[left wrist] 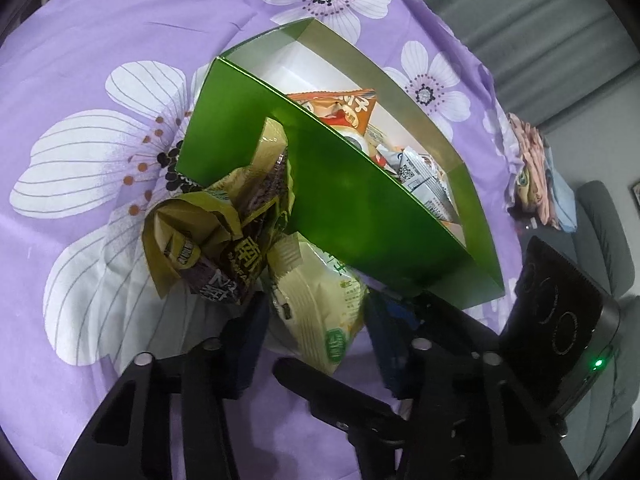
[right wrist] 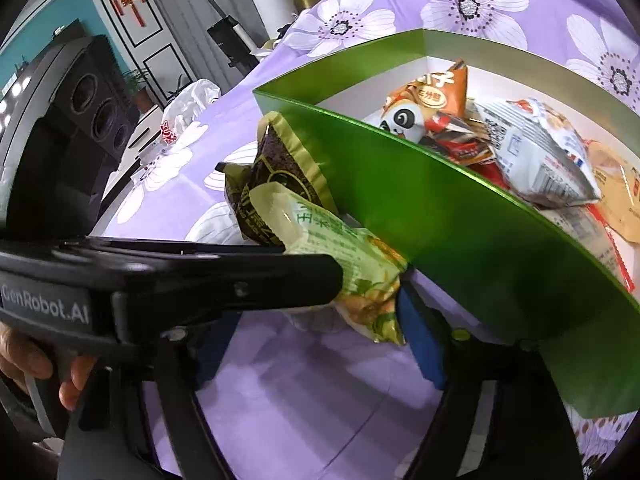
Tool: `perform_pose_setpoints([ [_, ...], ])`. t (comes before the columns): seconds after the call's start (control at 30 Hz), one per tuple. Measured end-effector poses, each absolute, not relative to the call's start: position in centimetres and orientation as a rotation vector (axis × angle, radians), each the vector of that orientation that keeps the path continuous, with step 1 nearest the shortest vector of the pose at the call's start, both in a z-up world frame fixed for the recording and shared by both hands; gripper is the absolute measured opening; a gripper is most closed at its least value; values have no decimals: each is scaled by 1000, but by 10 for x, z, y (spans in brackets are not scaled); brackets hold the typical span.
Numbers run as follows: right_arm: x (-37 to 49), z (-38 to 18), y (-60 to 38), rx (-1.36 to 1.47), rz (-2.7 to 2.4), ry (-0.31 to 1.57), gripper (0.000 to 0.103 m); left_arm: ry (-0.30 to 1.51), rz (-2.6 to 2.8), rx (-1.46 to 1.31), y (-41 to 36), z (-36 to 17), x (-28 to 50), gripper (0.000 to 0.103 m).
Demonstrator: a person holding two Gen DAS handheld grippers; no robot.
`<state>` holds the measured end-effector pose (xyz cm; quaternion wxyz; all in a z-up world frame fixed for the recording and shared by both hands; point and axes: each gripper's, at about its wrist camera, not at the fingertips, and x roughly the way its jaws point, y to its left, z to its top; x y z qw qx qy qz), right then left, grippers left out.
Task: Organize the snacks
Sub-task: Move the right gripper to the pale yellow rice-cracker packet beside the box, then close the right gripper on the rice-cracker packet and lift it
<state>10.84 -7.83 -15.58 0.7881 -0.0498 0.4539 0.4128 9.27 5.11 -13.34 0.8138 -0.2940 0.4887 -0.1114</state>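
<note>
Purple flowered cloth (left wrist: 100, 40) covers the table beneath a green box (left wrist: 352, 200) of snacks. Left gripper (left wrist: 316, 320) fingers (left wrist: 248, 344) straddle a pale green snack packet (left wrist: 316, 312), contact unclear; beyond them lies a crumpled dark packet (left wrist: 224, 240). Right gripper (right wrist: 304, 344) fingers stand apart, the box just ahead.

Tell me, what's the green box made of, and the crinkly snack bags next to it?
The green box looks like thin glossy card: flat folded walls, soft shine, white inside. The pale green snack bag and the brown and gold bag look like thin plastic or foil film: crumpled, creased, with crimped ends.
</note>
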Motion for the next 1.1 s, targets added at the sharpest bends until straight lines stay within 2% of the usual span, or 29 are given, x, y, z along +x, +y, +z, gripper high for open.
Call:
perform_pose_setpoints([
  [0.1,108,-156,-80,-98,893,974,64,1036,-240,-622,52,-134,94,40],
  [0.17,107,-157,-82,-91,891,975,48,1035,-246,-618,53,-134,94,31],
  [0.2,106,-157,-83,-92,892,974,43,1033,-252,-616,53,-133,94,31],
  [0.33,103,-155,-83,-102,891,966,37,1032,-265,-584,50,-131,93,31],
  [0.53,91,-149,-87,-98,889,928,30,1020,-293,-564,48,-123,84,30],
  [1.1,39,-128,-131,-59,793,890,30,1014,-410,-467,2,-98,47,30],
])
